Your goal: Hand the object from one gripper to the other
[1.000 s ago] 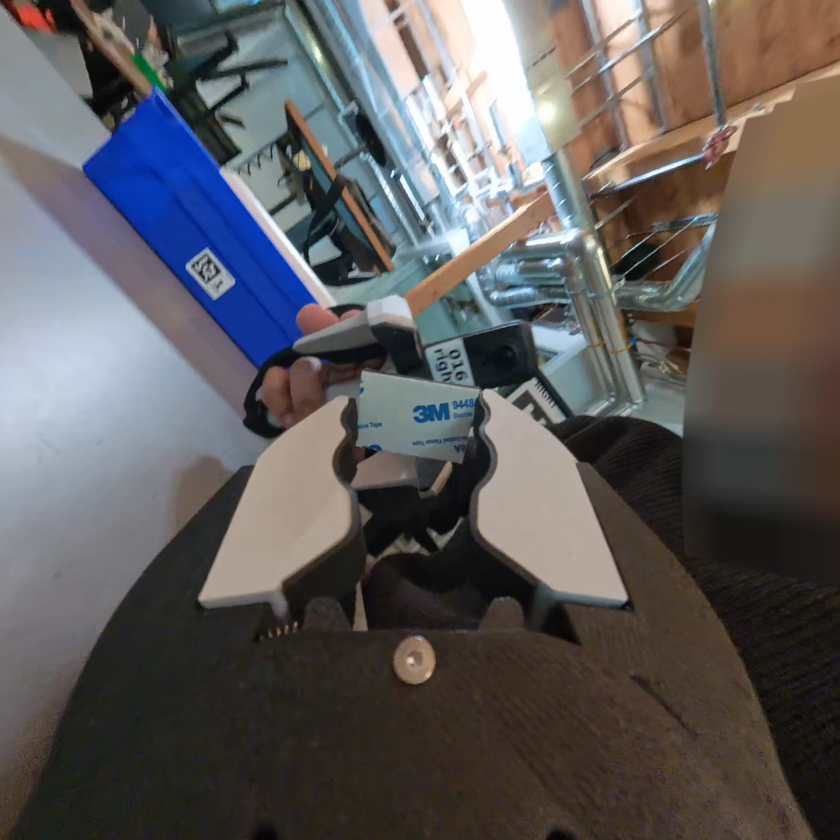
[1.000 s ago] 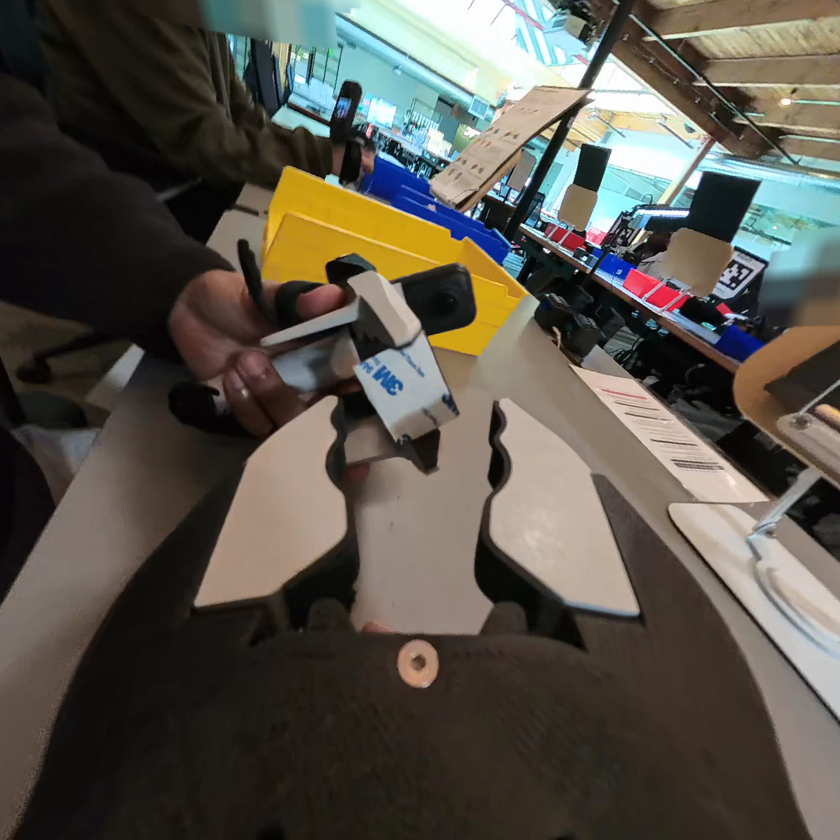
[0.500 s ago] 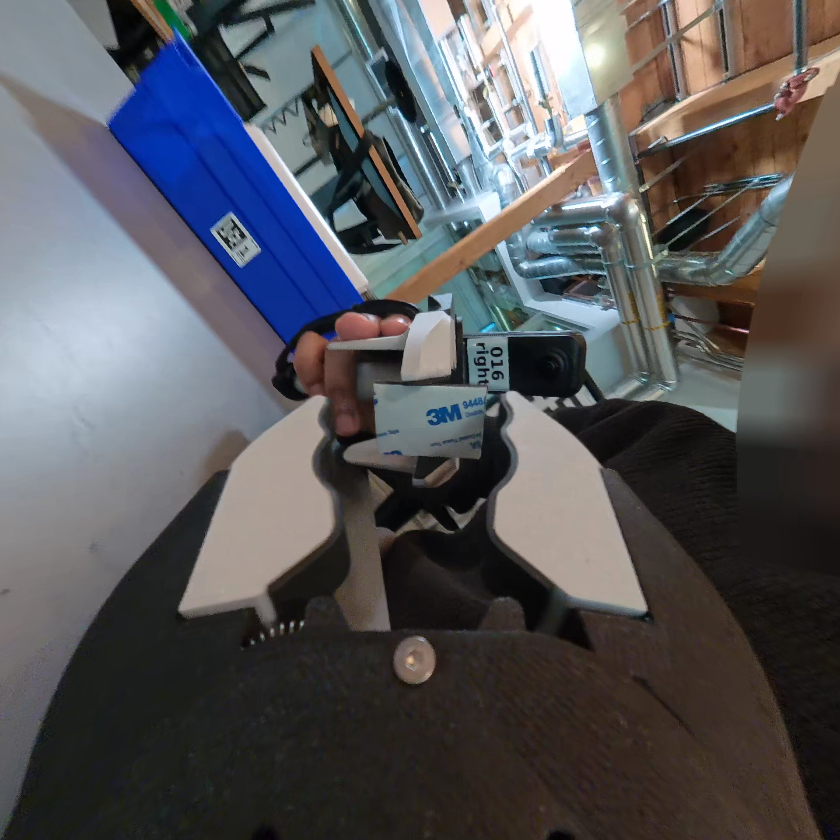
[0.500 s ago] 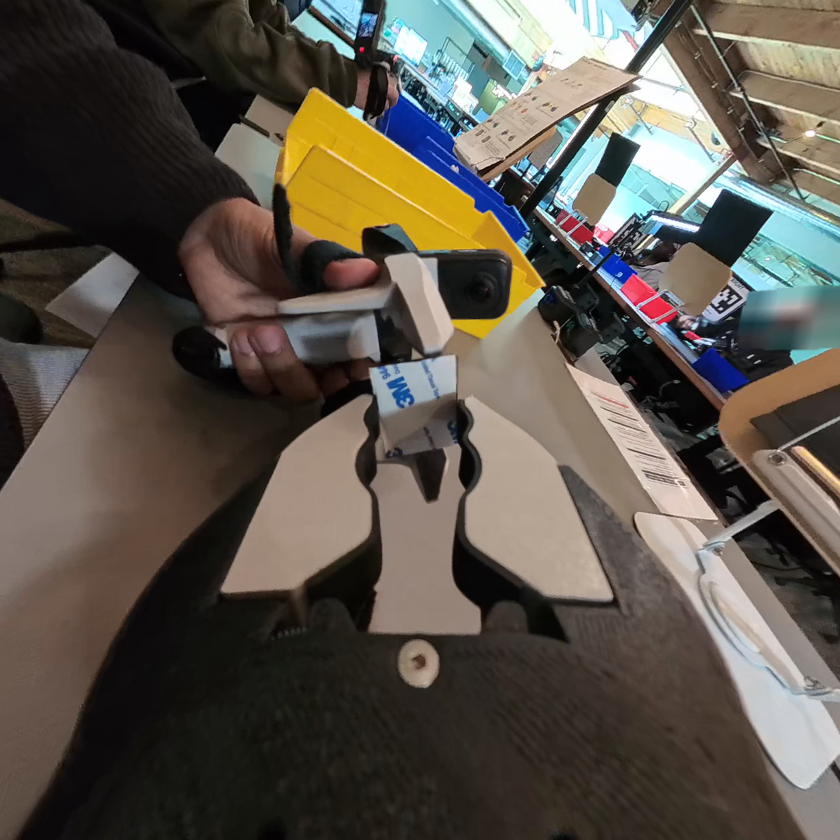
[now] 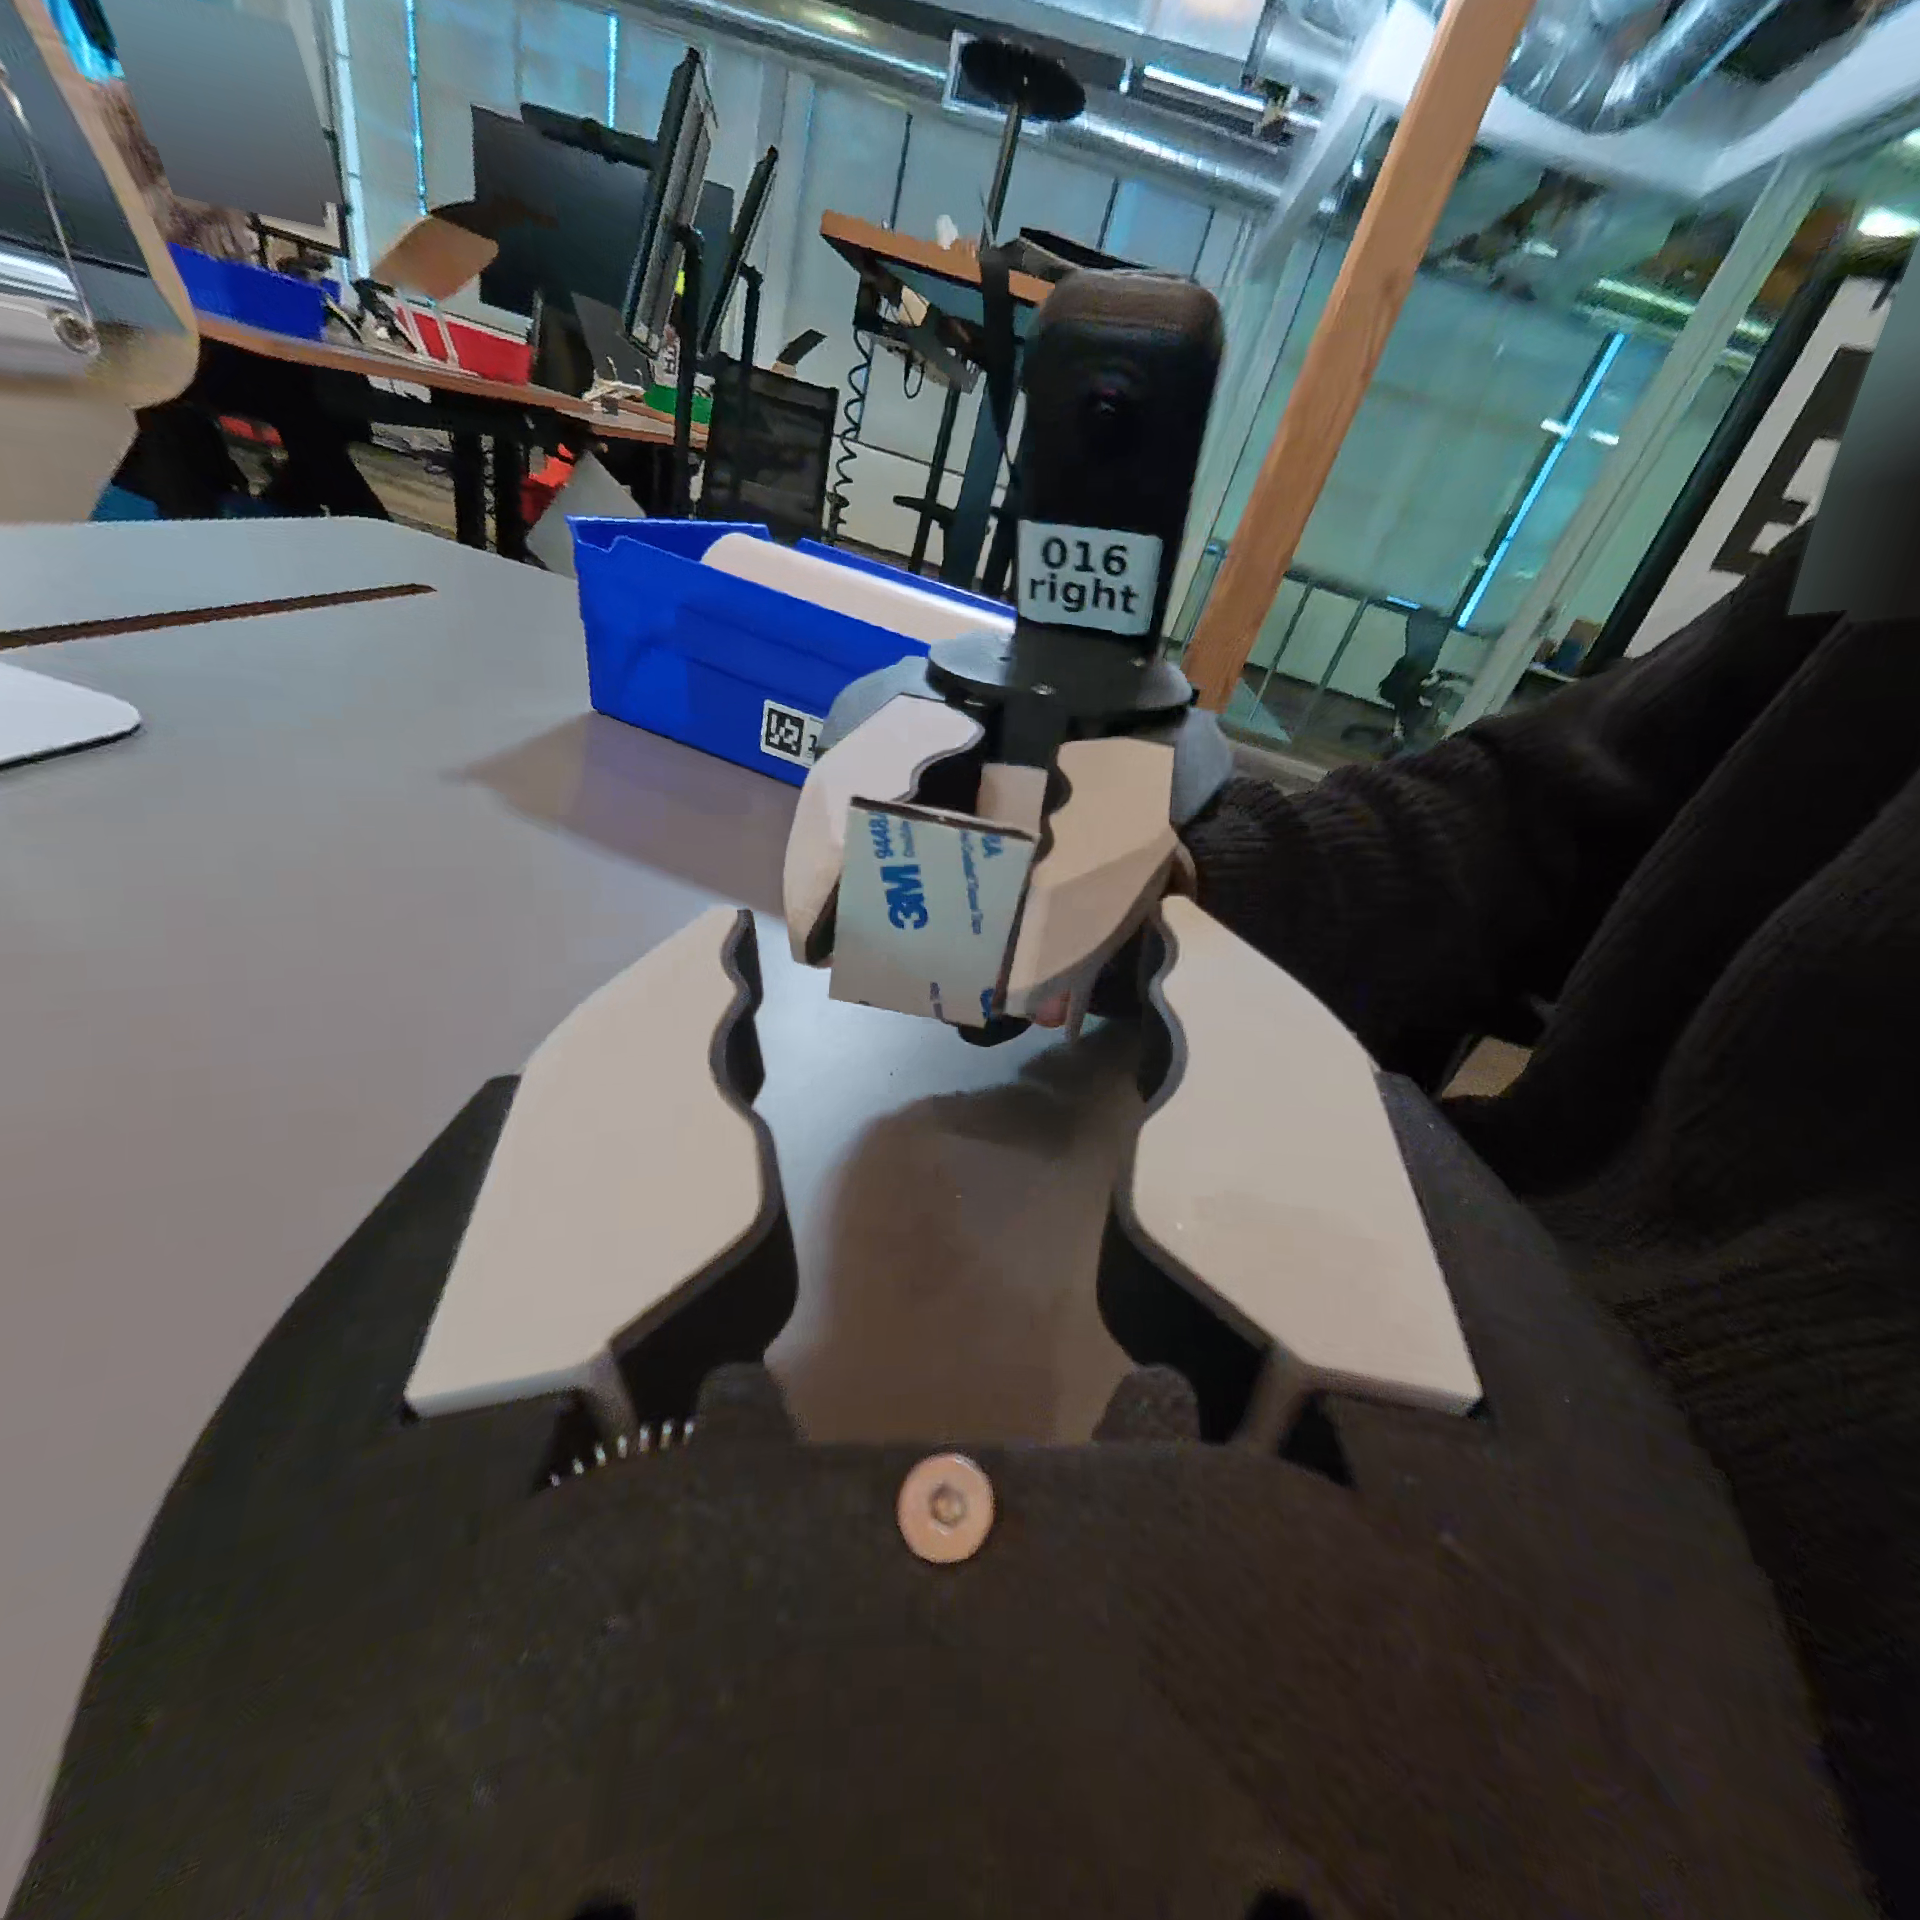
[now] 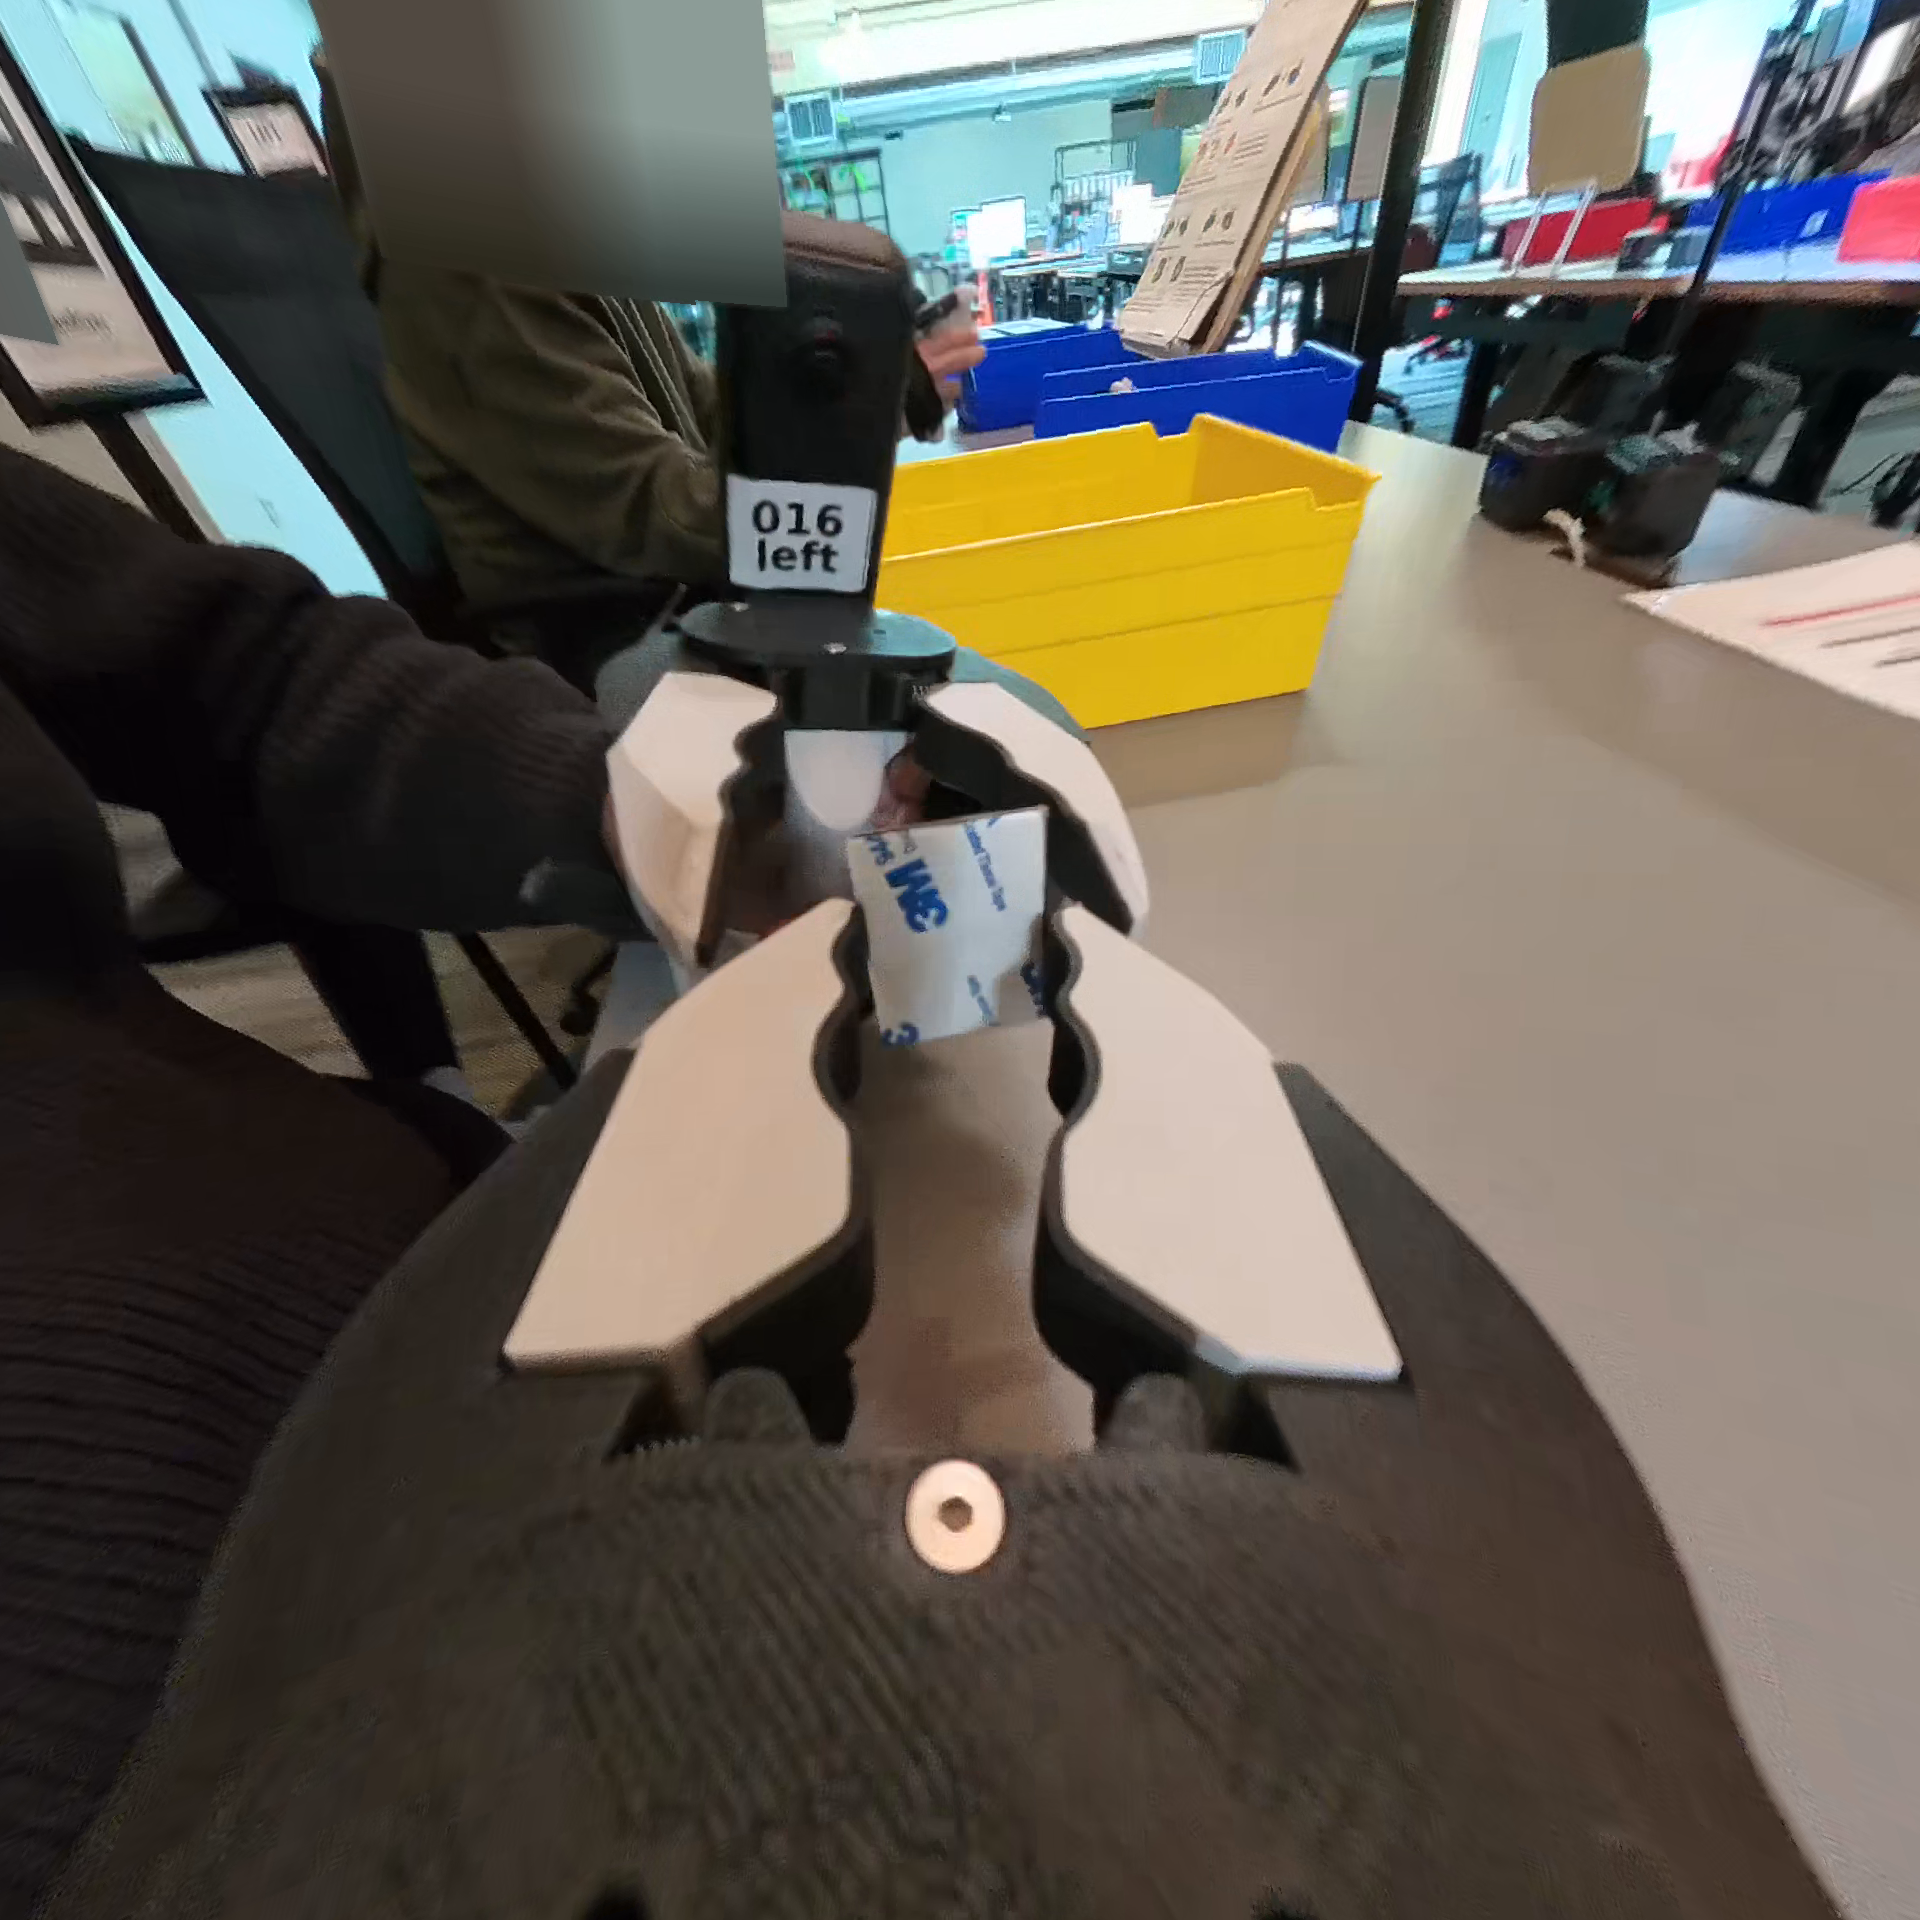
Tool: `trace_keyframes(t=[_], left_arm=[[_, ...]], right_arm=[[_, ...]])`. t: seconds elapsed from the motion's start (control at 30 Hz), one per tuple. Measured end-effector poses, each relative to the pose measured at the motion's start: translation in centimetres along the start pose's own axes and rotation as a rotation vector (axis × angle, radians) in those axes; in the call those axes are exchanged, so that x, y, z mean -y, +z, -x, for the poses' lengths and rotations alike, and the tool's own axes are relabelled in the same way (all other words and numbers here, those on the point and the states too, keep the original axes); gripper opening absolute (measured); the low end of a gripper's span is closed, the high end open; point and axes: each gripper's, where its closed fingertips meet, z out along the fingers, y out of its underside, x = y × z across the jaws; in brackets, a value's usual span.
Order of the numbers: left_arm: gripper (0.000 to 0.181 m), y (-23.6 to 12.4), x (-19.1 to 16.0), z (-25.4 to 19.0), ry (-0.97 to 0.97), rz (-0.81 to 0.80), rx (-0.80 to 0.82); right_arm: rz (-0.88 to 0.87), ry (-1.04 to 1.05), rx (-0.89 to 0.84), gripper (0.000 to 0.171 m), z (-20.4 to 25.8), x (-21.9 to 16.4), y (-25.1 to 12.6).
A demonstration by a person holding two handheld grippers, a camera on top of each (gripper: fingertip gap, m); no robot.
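My right gripper (image 6: 951, 940) was clenched on the small white, blue-printed folded sheet of adhesive backing (image 6: 951, 920), holding it above the near edge of the grey bench (image 6: 1507, 883). My left gripper (image 5: 945, 935) faced it just beside the sheet, jaws released and spread. A yellow plastic bin (image 6: 1122, 561) sat behind.
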Motion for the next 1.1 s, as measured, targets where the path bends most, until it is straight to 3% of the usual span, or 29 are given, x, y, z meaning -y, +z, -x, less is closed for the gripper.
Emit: trace_keyframes(t=[0.2,0.27,0.33,0.37,0.57,0.8,1.1], left_arm=[[0.064,-0.3,0.1,0.8,-0.056,-0.004,0.024],[0.047,-0.8,-0.7,2.1,-0.131,0.045,0.081],[0.026,-1.0,-1.4,2.1,-0.252,0.087,0.025],[0.027,-0.9,-1.6,2.0,-0.322,0.088,-0.003],[0.039,-0.7,-1.8,2.2,-0.404,0.060,-0.014],[0.008,-0.6,-3.8,2.8,-0.359,0.177,0.067],[0.005,-1.1,-2.7,2.9,-0.515,0.082,0.009]], right_arm=[[-0.012,0.049,-0.032,0.033,-1.0,0.2,-0.4],[0.019,0.030,-0.114,0.033,-2.0,-0.2,-0.5],[0.071,-0.022,-0.192,0.033,-3.0,-0.8,-0.7],[0.107,-0.054,-0.234,0.033,-3.4,-1.1,-0.7],[0.406,-0.443,-0.413,0.033,-3.8,-3.7,-0.1],[0.618,-0.857,-0.568,0.033,-3.0,-4.2,0.5],[0.487,-0.862,-0.551,0.043,-2.6,-2.9,0.9]])
